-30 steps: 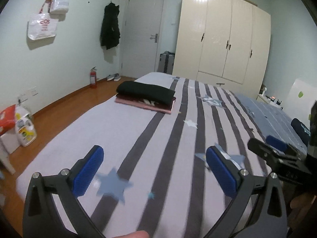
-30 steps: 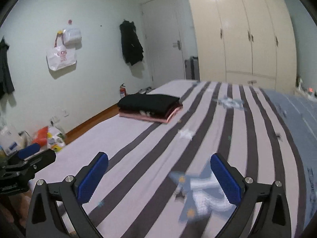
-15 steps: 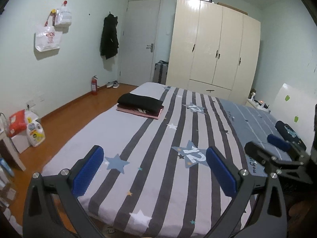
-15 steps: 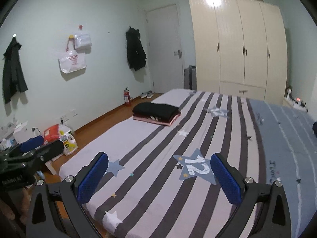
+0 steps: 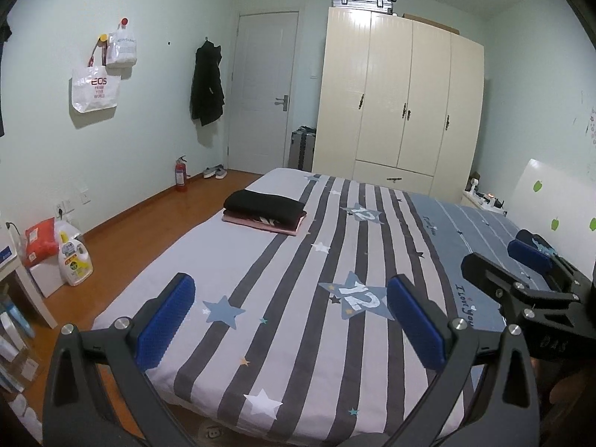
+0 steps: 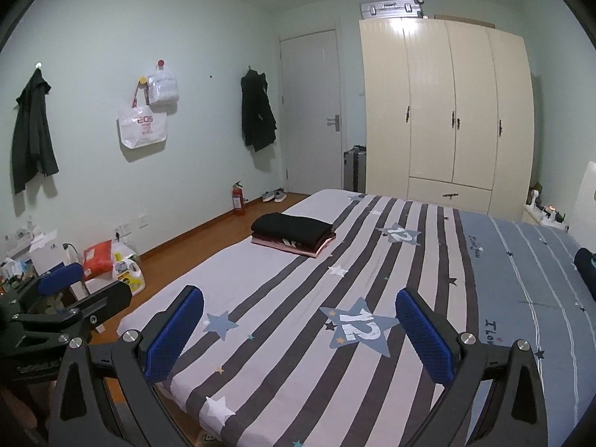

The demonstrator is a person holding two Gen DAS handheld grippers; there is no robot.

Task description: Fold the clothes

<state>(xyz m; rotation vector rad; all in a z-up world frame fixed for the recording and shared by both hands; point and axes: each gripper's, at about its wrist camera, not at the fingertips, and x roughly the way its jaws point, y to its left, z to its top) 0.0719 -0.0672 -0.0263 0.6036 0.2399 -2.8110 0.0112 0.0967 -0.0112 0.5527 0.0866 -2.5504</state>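
Observation:
A stack of folded clothes (image 5: 265,213) (image 6: 292,234), black on top and pink beneath, lies on the far left part of the striped bed (image 5: 283,354) (image 6: 283,365). My left gripper (image 5: 290,320) is open above the bed's near end with nothing between its blue pads. My right gripper (image 6: 300,329) is also open and empty, held well back from the stack. In the left wrist view the right gripper (image 5: 521,272) shows at the right edge; in the right wrist view the left gripper (image 6: 70,290) shows at the left edge.
A cream wardrobe (image 5: 398,111) and a white door (image 5: 264,89) stand beyond the bed. Dark coats (image 6: 257,111) and bags (image 5: 95,85) hang on the left wall. A detergent bottle (image 5: 74,260), a red pack and a fire extinguisher (image 5: 180,175) sit on the wooden floor.
Both grippers have drawn back and risen from close above the bed, so the whole bed and room now show. The folded stack has stayed put. Both stay open.

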